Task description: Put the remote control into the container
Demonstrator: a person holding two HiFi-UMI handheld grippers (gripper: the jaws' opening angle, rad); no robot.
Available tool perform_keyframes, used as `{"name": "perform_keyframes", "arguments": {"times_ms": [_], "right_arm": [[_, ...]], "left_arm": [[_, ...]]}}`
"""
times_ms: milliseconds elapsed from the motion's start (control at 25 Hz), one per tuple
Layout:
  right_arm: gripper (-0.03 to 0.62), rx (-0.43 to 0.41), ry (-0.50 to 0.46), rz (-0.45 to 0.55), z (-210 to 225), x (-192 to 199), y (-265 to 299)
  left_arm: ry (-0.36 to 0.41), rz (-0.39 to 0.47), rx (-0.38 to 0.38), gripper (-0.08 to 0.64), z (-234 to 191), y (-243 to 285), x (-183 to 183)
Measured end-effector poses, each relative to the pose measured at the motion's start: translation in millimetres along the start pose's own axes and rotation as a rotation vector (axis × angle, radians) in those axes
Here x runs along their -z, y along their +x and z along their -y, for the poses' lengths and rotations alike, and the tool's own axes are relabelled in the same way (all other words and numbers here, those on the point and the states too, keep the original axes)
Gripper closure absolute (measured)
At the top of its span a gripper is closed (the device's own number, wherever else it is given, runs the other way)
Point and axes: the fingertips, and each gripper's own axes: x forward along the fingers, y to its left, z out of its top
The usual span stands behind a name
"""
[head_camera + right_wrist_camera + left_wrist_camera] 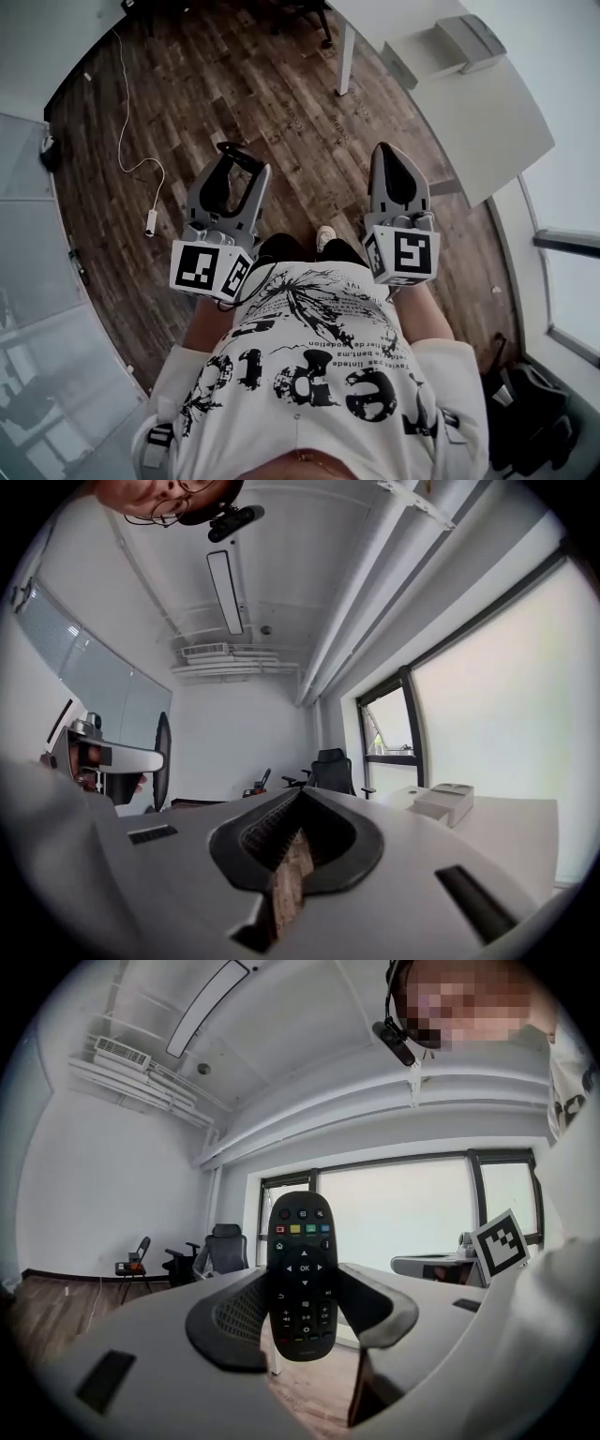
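A black remote control (302, 1274) with coloured buttons stands upright between the pads of my left gripper (302, 1309), which is shut on its lower half. In the head view the left gripper (234, 176) is held in front of the person's chest, and the remote (240, 156) shows as a dark edge at its tips. My right gripper (391, 155) is beside it at the same height. Its jaws meet at the tips with nothing between them, as the right gripper (298, 806) view shows. A pale box-like tray (471, 41) lies on the white table (487, 122) at the far right.
The floor (281, 103) is dark wood, with a white cable and plug (150, 221) on it at the left. A glass partition (37, 281) runs along the left. Office chairs (219, 1249) stand far off by the window. The same tray (442, 802) shows on the table.
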Motion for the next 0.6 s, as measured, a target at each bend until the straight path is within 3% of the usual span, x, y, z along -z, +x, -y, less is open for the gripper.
{"name": "perform_keyframes", "arguments": {"times_ms": [320,480,600], "right_arm": [[0.591,0.213,0.048,-0.021,91.9,10.0,20.9],[0.591,0.362,0.034,-0.037,132.4,12.3,38.4],[0.591,0.427,0.009,-0.043,147.8,9.6,69.1]], "left_arm": [[-0.013,-0.021,0.218,0.325,25.8,123.4,1.3],[0.012,-0.023,0.357,0.325,30.7,190.6,0.5],[0.020,-0.015,0.443,0.325,20.6,238.1,-5.4]]}}
